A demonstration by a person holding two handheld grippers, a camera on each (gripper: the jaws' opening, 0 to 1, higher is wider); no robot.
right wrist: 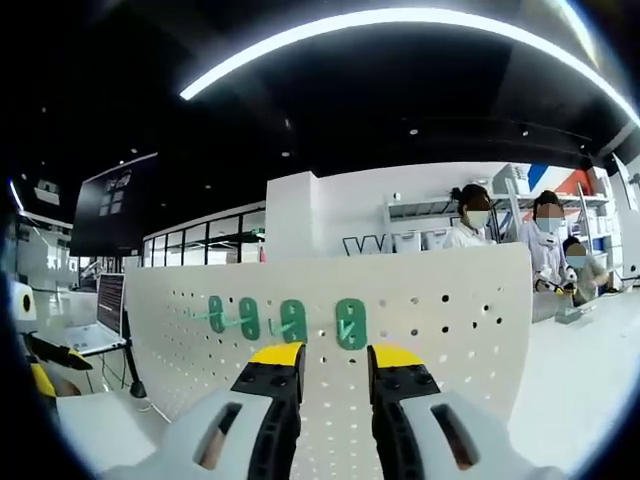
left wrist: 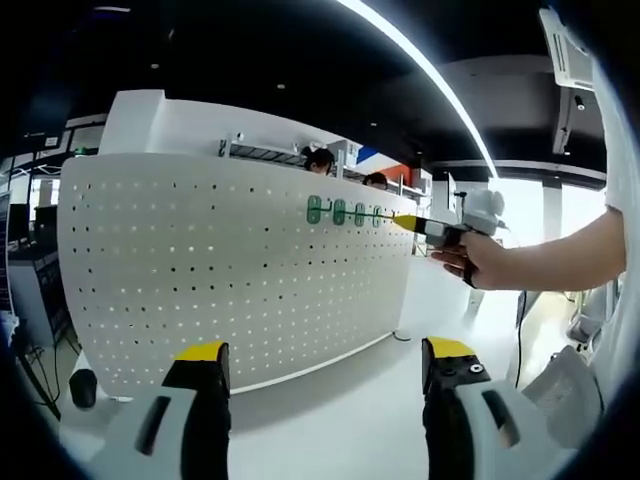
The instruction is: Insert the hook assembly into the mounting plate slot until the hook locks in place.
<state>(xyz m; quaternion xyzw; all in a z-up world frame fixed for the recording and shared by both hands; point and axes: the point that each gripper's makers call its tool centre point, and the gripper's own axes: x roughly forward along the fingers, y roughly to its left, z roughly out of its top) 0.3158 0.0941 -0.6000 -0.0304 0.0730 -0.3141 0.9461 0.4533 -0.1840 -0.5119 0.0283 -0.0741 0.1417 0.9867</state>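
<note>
- Pegboard mounting plate (right wrist: 440, 300) stands upright on the desk (left wrist: 350, 410), with four green hooks (right wrist: 350, 322) in its upper row.
- Right gripper (right wrist: 333, 362), jaws slightly apart and empty, faces the rightmost hook; press squarely until locked.
- Left gripper (left wrist: 325, 360), open and empty, waits well back.

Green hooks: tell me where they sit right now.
In the right gripper view, four green hooks hang in a row on the white pegboard, just above the right gripper. In the left gripper view they line its upper right.
</note>
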